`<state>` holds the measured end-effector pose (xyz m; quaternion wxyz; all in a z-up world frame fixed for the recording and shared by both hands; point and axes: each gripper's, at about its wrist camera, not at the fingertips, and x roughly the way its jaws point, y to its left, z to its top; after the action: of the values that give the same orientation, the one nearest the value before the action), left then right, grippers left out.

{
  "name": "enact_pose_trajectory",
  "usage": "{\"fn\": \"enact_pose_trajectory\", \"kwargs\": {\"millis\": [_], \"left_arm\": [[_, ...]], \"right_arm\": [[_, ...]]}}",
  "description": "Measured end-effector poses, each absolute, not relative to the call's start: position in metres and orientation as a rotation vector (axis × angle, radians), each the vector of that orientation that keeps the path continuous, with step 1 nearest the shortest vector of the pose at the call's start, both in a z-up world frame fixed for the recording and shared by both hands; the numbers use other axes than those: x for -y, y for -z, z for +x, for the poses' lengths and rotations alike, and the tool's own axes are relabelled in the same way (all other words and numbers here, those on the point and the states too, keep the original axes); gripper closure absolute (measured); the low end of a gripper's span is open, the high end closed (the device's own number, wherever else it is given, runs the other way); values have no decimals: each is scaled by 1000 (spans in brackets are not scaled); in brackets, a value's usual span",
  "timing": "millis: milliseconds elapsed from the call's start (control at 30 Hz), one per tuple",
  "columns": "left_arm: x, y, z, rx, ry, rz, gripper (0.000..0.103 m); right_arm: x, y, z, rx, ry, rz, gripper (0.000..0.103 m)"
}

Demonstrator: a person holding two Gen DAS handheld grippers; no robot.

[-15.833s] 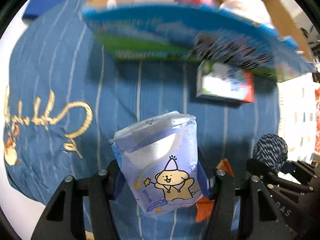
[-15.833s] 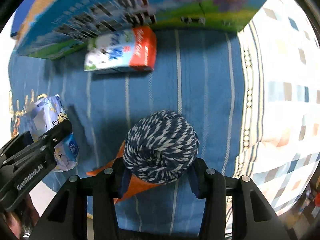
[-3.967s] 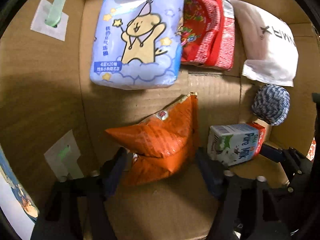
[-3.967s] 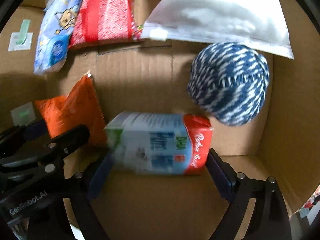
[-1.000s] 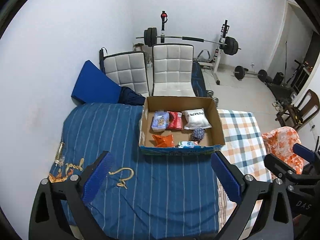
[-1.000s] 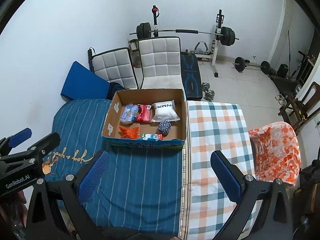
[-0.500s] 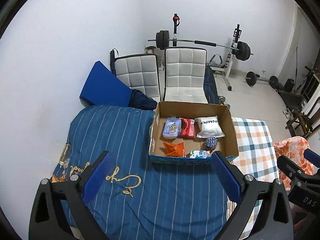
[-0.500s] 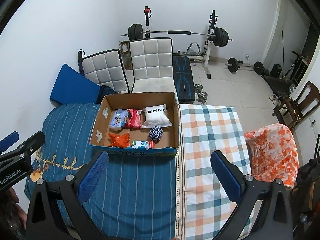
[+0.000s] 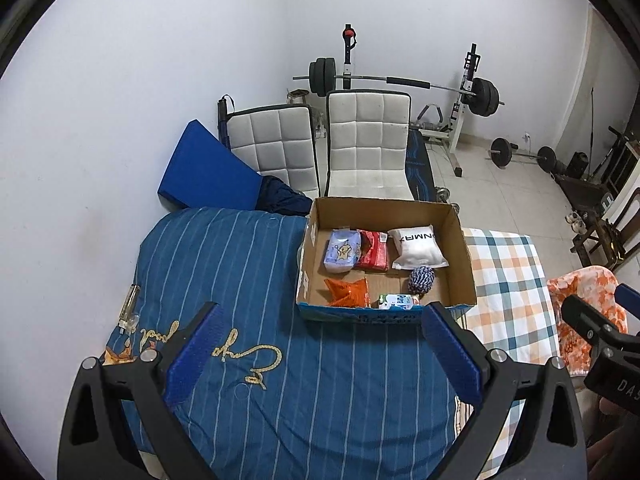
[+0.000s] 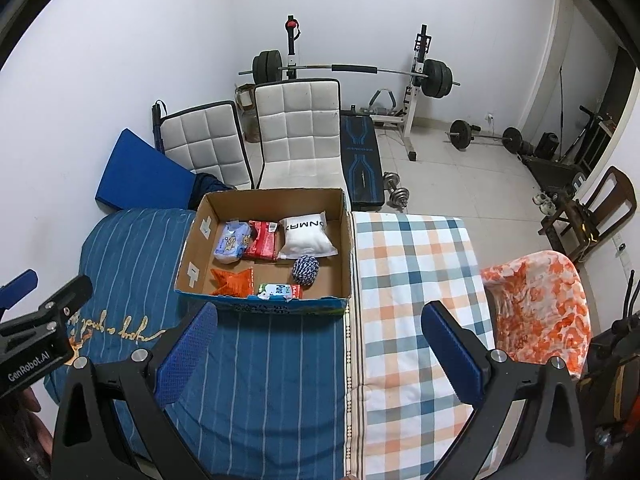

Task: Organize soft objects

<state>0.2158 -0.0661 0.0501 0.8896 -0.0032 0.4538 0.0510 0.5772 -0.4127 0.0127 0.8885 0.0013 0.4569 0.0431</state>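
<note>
On the bed: a cardboard box is sitting where the striped blue cover is meeting the checked orange and blue cover.
Box material: plain brown corrugated board with an open top; the near outer wall is printed blue, and pale tape pieces are sticking on the left inner wall.
Back row in the box: a light blue soft pack with a cartoon dog is lying beside a red crinkled pack, and they are touching; next is a white pillow-shaped bag with black letters, appearing mirrored, roughly "XAMNO".
Front row in the box: an orange foil packet with pointed corners, then a small milk carton lying on its side with "Pure" readable in the right wrist view, then a round ball of blue and white yarn just beside the white bag.
Left tool: it is hanging high above the blue cover, its blue ribbed pads spread wide with nothing between them; its body is carrying "GenRobot.AI" in the right wrist view.
Right tool: it is also spread wide and holding nothing, above the seam of the two covers.
Blue cover: gold cursive embroidery that I cannot read.
Behind the bed: two white quilted chairs and a barbell rack.
</note>
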Motion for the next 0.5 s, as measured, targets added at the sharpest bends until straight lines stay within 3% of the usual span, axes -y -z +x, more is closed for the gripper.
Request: {"fn": "enact_pose_trajectory", "kwargs": {"millis": [500], "left_arm": [[66,-53,208,-936,-105,-7,2]], "right_arm": [[410,-14,565,-930,-82,-12,0]]}}
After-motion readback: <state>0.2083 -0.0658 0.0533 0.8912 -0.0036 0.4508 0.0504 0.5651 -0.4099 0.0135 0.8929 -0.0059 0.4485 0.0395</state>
